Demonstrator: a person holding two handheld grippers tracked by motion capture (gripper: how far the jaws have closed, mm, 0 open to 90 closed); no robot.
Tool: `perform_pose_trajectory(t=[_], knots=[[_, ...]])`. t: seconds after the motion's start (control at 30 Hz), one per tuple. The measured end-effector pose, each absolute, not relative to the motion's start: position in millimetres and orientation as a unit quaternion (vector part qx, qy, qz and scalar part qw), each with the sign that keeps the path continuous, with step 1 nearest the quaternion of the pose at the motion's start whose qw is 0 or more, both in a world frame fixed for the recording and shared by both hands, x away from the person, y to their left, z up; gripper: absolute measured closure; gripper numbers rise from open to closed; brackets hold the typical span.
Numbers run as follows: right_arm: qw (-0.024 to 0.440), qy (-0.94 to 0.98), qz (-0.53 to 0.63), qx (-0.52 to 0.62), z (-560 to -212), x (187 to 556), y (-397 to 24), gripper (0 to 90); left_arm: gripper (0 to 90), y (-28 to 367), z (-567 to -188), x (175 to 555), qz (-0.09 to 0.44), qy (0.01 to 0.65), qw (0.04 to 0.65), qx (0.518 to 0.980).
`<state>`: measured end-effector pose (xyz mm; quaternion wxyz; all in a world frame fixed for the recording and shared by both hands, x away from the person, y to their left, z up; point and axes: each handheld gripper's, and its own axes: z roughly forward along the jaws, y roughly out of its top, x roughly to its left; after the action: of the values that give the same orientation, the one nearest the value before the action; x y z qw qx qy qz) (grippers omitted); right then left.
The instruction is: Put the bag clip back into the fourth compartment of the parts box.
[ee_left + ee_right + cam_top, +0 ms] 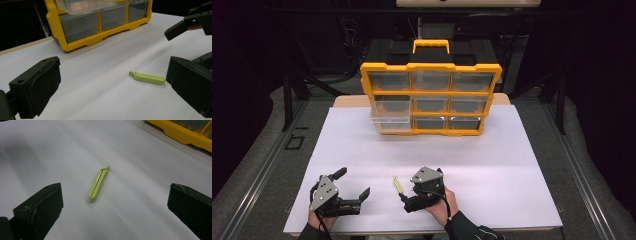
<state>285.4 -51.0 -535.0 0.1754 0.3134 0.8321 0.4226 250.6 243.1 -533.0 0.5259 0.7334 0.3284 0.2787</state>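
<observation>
Your clip (398, 185) lies flat on the table (492, 165), near edge, just left of your right gripper (408, 186) and between both grippers. Left gripper (353, 183) sits further left, well apart from it. Drawer cabinet (430, 92) stands at the far edge, w/ one left drawer (389, 119) pulled out.

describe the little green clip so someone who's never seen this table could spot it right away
Start at the yellow drawer organizer standing at the far edge of the white table, then come to the near edge, where the right gripper is. Just ahead of its open jaws lies the green clip, flat on the sheet: the one slim, pale-green plastic bar there.
</observation>
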Motion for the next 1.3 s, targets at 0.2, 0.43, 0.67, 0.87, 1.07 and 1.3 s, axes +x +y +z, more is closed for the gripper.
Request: perform_pose_trajectory(t=[0.2, 0.43, 0.67, 0.87, 1.07, 1.3], knots=[[0.176, 0.837, 0.412, 0.315, -536.2, 288.6, -41.8, 1.0, 0.0, 242.6, -532.8, 250.4, 0.279, 0.329, 0.524, 0.734], [0.179, 0.833, 0.409, 0.326, -534.0, 294.5, -32.9, 3.1, 0.0, 243.0, -532.9, 250.4, 0.278, 0.33, 0.525, 0.734], [0.19, 0.831, 0.407, 0.328, -532.5, 294.8, -26.1, 15.3, 0.0, 242.7, -532.7, 250.1, 0.278, 0.33, 0.524, 0.735], [0.191, 0.833, 0.399, 0.333, -534.1, 296.1, -17.9, 25.9, 0.0, 243.2, -532.5, 249.8, 0.278, 0.329, 0.524, 0.734], [0.181, 0.838, 0.382, 0.346, -537.7, 303.1, -11.3, 36.2, 0.0, 243.3, -532.4, 250.0, 0.278, 0.33, 0.524, 0.735], [0.166, 0.847, 0.36, 0.354, -542.4, 306.4, -3.6, 47.5, 0.1, 243.2, -532.5, 250.1, 0.277, 0.332, 0.523, 0.735]])
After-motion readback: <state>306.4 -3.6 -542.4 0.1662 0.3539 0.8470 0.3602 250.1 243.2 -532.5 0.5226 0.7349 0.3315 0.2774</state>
